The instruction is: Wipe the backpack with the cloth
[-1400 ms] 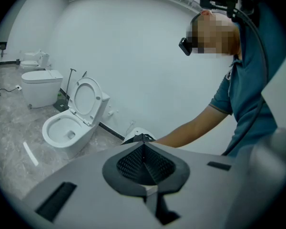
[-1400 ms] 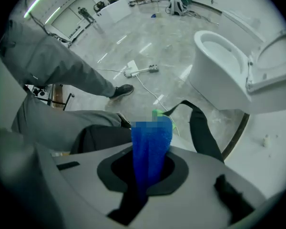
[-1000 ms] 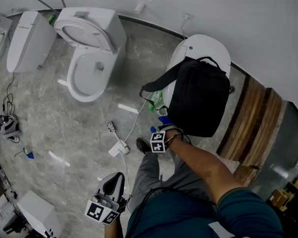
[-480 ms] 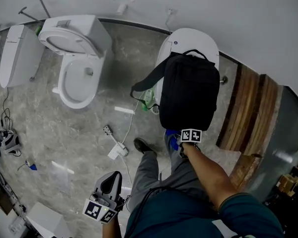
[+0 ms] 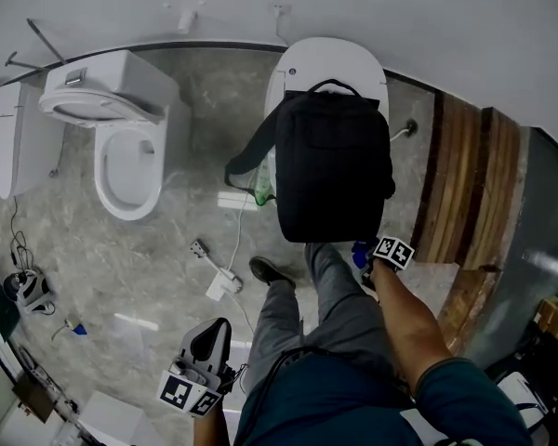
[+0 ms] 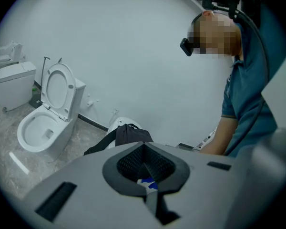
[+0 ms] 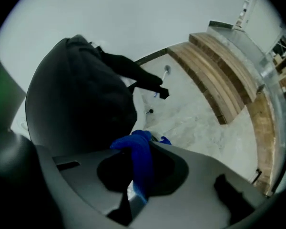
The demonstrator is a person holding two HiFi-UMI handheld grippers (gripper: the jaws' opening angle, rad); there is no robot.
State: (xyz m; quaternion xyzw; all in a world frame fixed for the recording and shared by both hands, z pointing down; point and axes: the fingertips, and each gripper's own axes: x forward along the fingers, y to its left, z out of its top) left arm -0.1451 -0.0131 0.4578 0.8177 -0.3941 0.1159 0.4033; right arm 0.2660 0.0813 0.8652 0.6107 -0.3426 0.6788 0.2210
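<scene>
**Status: cloth at lower right corner of backpack**

The backpack [image 5: 333,170] is black and stands upright on the closed lid of a white toilet [image 5: 327,59], just above centre in the head view. One shoulder strap hangs off its side toward 9 o'clock.

The right hand-held gripper [image 5: 377,254] sits at 5 o'clock of the backpack, just beside its lower right corner. Its jaws are closed on a blue cloth [image 7: 138,159]. A fold of the cloth sticks out past the jaw tips toward the backpack. The views do not show whether the cloth touches the fabric.

The left hand-held gripper [image 5: 200,370] is held low at 7 o'clock in the head view, well apart from the backpack. Its jaws are pressed together and hold nothing.

A second toilet [image 5: 121,151], with its seat raised, stands at 9 o'clock of the backpack. Wooden boards [image 5: 465,184] lie on the floor at 3 o'clock.
</scene>
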